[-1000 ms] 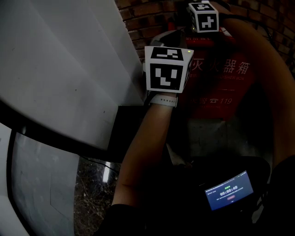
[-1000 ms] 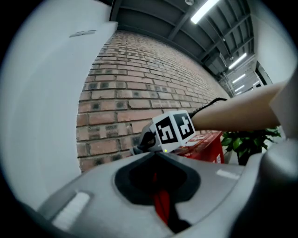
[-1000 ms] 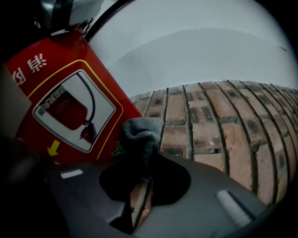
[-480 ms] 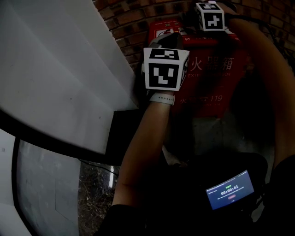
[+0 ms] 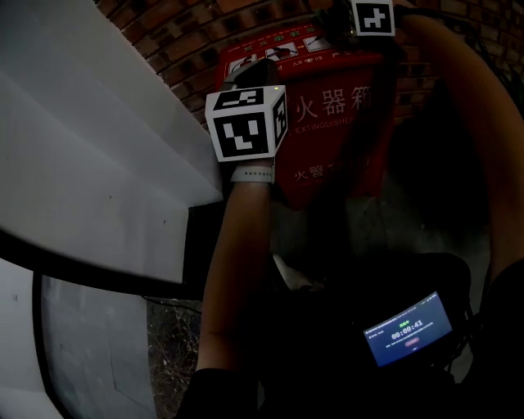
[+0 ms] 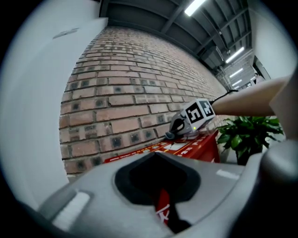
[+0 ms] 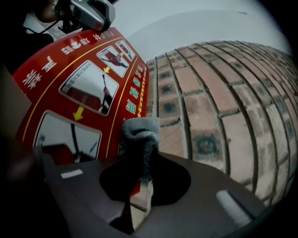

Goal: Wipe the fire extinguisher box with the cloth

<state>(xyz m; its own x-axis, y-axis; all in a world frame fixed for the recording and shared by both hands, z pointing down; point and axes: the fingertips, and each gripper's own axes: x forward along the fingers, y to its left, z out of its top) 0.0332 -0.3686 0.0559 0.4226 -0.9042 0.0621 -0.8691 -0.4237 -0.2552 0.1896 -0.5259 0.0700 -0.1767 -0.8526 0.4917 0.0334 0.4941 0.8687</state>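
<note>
The red fire extinguisher box point(image 5: 336, 123) stands against a brick wall, white characters on its front and instruction pictures on its lid point(image 7: 79, 83). My right gripper point(image 7: 139, 153) is shut on a grey cloth point(image 7: 139, 135), whose bunched end pokes up past the jaws at the lid's back edge, by the bricks. In the head view that gripper point(image 5: 360, 20) is over the box's far right top. My left gripper point(image 5: 243, 78) hovers at the box's upper left corner; its jaws look shut and empty, with a sliver of red box point(image 6: 186, 146) showing beyond them.
A brick wall point(image 6: 121, 93) runs behind the box. A white slanted panel point(image 5: 98, 164) stands close on the left. A green potted plant point(image 6: 247, 135) sits past the box's right end. A lit screen point(image 5: 407, 329) glows low at the right.
The left gripper has slid left along the box front to its upper left corner. The view has shifted, so more of the box's lid shows. The right gripper stays on top.
</note>
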